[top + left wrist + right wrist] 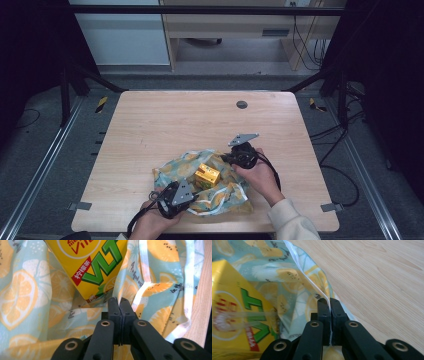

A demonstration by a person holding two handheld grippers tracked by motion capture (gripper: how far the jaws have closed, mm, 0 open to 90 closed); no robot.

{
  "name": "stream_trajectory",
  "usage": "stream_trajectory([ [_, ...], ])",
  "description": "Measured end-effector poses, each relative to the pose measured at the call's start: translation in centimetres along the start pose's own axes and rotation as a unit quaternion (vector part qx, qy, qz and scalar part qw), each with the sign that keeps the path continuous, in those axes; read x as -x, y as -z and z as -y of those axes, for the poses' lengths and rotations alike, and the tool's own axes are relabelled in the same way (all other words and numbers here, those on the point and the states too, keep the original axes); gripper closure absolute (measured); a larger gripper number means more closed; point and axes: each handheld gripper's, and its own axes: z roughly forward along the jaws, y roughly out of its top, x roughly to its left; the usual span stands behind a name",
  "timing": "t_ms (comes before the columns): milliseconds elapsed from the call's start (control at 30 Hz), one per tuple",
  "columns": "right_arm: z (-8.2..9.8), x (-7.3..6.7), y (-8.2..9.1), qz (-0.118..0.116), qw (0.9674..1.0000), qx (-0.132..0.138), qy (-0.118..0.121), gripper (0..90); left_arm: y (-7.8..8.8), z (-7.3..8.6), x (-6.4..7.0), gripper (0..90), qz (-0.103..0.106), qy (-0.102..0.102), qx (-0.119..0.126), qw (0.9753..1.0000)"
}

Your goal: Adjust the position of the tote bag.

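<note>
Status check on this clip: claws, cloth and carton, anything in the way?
Left claw shut on lemon-print cloth, near edge. Right claw shut on cloth's far hem. Yellow drink carton sits on the cloth between them. Table around it bare, nothing blocking.

Yellow carton point(207, 175) mid-cloth point(172, 170) blocks path between grippers; far half of table point(200, 115) open.
</note>
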Motion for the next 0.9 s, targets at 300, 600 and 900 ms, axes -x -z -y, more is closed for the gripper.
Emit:
stream_trajectory([
  [300,0.5,1.3,0.1,0.018,0.9998,-0.002,-0.012,88.5,0.1,0.0,0.0,90.0,0.000,-0.001,0.001,1.0000],
  [600,1.1,2.7,0.1,0.033,0.9991,-0.007,-0.024,88.5,0.1,0.0,0.1,90.0,0.002,-0.007,-0.006,1.0000],
  [900,1.8,4.2,0.3,0.050,0.9977,-0.010,-0.044,88.6,-0.2,0.2,0.3,90.0,0.013,-0.010,-0.020,0.9997],
])
